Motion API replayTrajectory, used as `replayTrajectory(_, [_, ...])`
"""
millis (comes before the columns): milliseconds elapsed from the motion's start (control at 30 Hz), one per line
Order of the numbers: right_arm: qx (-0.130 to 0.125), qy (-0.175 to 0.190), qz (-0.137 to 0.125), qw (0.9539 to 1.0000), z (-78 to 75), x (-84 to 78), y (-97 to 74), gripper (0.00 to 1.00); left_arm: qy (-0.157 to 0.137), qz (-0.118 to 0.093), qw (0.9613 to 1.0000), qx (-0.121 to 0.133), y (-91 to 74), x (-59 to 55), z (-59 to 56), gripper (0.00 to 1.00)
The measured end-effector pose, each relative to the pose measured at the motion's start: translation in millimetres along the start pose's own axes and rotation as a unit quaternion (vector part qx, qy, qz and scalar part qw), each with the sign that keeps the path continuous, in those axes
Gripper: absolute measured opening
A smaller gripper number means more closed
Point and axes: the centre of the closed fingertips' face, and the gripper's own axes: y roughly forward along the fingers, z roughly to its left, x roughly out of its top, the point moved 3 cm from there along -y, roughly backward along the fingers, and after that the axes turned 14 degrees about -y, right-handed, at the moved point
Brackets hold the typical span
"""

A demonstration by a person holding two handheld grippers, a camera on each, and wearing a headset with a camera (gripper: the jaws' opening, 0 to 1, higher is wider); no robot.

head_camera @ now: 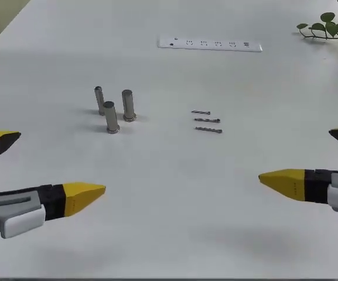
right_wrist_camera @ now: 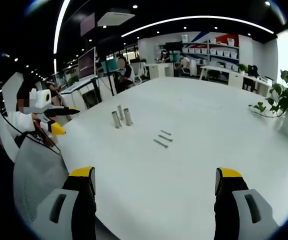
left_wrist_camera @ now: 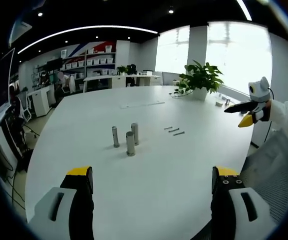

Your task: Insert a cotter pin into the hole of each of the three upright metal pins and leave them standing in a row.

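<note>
Left gripper (head_camera: 60, 163) at 8 o'clock and right gripper (head_camera: 296, 155) at 4 o'clock are both standing spread, empty. Three metal pins (head_camera: 127, 105) are standing clustered at 11 o'clock, cotter pins (head_camera: 207, 120) lying at their 3 o'clock. Probable risk: spread jaws toppling crowded neighbours during approach.

A white table (head_camera: 169, 193) carries three upright metal pins (head_camera: 127, 105) in a close cluster. At their three o'clock lie three cotter pins (head_camera: 207, 120), parallel. A power strip (head_camera: 210, 44) lies well apart at the cotter pins' twelve o'clock.
</note>
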Motion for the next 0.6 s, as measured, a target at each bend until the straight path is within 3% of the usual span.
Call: replayTrajectory(600, [-0.003,-0.003,0.008,1.0000,-4.4,2.8,0.4,0.98,0.002,0.017,0.9998,-0.005,10.9,1.9,3.9,0.96])
